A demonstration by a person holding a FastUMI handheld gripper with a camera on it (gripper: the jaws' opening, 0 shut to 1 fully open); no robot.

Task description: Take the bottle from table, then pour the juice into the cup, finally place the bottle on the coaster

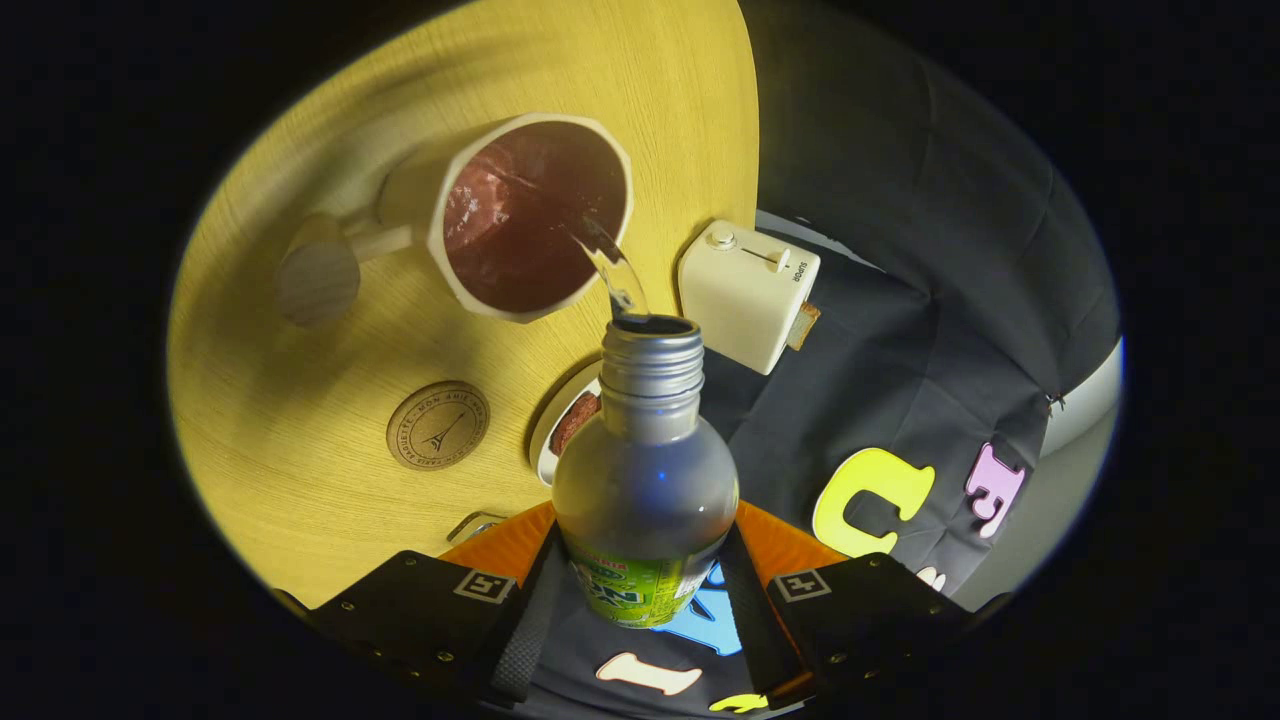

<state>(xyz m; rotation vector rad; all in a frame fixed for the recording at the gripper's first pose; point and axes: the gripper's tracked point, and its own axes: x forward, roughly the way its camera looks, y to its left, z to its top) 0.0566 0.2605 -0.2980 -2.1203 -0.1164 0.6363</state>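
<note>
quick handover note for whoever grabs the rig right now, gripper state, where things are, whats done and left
Gripper: shut on the clear plastic bottle with green label, both fingers pressing its sides, bottle tipped toward the cup.
White mug with dark red inside: on the round yellow wooden table, just beyond the bottle's mouth; a thin stream runs into it.
Round cork coaster: on the table, nearer the fingers than the mug, nothing on it.
Done: bottle picked up, pouring underway.
Left: finish pouring, right the bottle, set it on the coaster.

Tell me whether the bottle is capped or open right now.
Open. The bottle, clamped between the gripper fingers, shows bare neck threads with no cap, and a thin stream runs from its mouth into the cup.
</note>
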